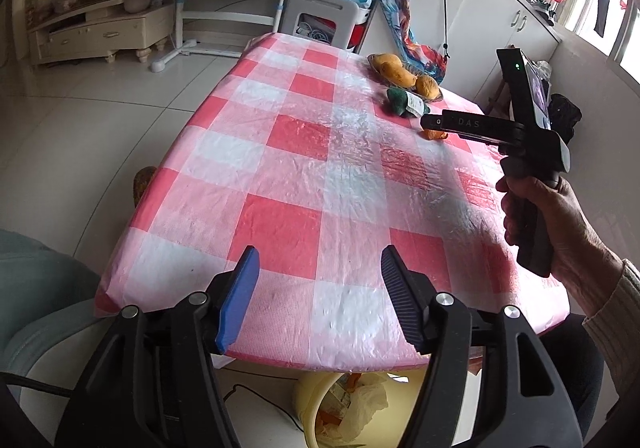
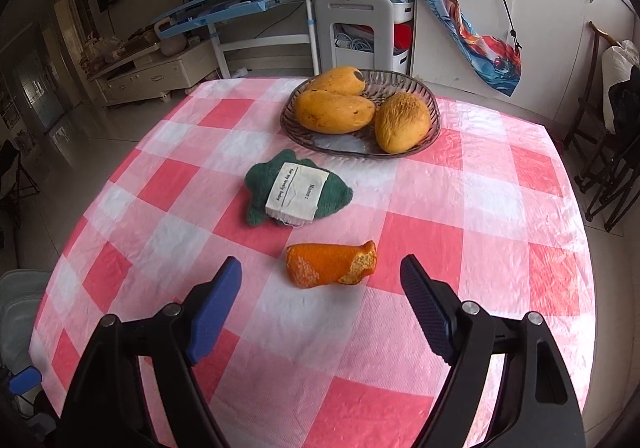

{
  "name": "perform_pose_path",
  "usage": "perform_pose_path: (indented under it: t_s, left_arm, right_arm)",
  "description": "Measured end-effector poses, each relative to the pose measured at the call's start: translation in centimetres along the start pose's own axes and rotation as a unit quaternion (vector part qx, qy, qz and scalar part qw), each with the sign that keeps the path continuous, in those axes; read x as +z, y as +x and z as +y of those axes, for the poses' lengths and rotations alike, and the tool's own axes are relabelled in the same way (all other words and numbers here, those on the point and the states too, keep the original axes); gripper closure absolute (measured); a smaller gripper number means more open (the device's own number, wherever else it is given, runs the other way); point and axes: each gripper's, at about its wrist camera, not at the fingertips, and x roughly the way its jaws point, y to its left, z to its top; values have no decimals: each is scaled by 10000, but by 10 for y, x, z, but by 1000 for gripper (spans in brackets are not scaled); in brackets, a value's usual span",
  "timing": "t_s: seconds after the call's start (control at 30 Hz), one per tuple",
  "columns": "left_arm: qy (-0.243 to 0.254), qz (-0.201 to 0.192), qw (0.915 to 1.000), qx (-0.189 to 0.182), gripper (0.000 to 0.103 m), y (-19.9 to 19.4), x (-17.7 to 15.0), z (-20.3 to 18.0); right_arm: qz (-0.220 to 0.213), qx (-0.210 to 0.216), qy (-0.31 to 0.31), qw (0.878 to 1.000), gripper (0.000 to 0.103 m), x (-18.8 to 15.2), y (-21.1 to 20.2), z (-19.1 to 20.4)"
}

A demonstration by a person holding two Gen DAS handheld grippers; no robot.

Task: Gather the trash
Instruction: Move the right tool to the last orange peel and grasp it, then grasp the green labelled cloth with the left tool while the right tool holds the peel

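A piece of orange peel (image 2: pixel 332 264) lies on the pink-and-white checked tablecloth (image 2: pixel 500 207). My right gripper (image 2: pixel 320 263) is open just above it, and the peel sits between the fingertips and slightly ahead of them, untouched. In the left wrist view the peel (image 1: pixel 434 134) shows partly under the right gripper's finger. My left gripper (image 1: pixel 320 251) is open and empty over the table's near edge. Below that edge stands a yellow trash bin (image 1: pixel 316 400) lined with a bag and holding scraps.
A green cloth toy with a white label (image 2: pixel 296 191) lies just beyond the peel. Behind it a glass bowl (image 2: pixel 434 115) holds three mangoes. A person's hand (image 1: pixel 560 224) grips the right tool's handle. Dark chairs (image 2: pixel 608 167) stand off the table's right side.
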Motion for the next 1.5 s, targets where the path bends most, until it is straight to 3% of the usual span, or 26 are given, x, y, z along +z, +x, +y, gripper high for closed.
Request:
perform_pose_path:
  t_s: [0.13,0.4,0.43,0.47,0.5,0.67,0.8,0.87,0.9,1.07,1.1,1.17,1.3,1.37,1.43,1.5]
  left_arm:
    - [12,53,10000,24,42,7,2,0]
    - [69,67,9999,36,42,21,17,-5]
    - [95,50,9999,27,42,23,22,-7]
    - [116,33,9999,9,42,26,28,-9]
    - [142,24,9999,-17,42,29,35,-12]
    - [296,66,9994,-181,40,65,77,-40]
    - [642,-16,9977,-207,37,101,123,-74]
    - [712,-23,9973,-193,34,119,145,-86]
    - [692,0,9974,-206,33,127,155,-89]
    - [543,195,9982,-150,33,173,188,-94]
    - [525,229,9983,-119,33,181,192,-94]
    - [507,297,9982,-102,33,194,196,-95]
    - [623,398,9972,-113,33,213,198,-104]
    - [736,407,9964,-113,33,219,197,-111]
    - [798,426,9958,-151,33,223,196,-117]
    - [893,497,9942,-328,57,227,193,-122]
  right_arm:
    - [204,29,-23,9998,43,0,13,-3]
    - [130,219,-76,9996,66,-3,6,-14]
    - [104,288,-53,9995,71,-7,1,-17]
    - [62,377,-16,9993,88,-12,-6,-20]
    - [9,453,11,9990,96,-17,-13,-22]
    - [-4,614,89,9981,97,-47,-32,-33]
    - [-109,720,279,9970,93,-43,-36,-42]
    - [-111,848,358,9957,67,-33,-30,-43]
    - [-180,838,359,9957,44,-28,-27,-42]
    - [-223,869,223,9957,42,6,-3,-26]
    - [-160,802,131,9966,43,10,3,-22]
    - [17,725,-40,9974,72,14,19,-18]
    - [15,734,-197,9971,86,8,17,-24]
    - [6,745,-175,9971,98,4,12,-32]
    - [-31,738,-63,9972,98,-1,6,-43]
    - [-47,790,115,9968,98,-7,-1,-53]
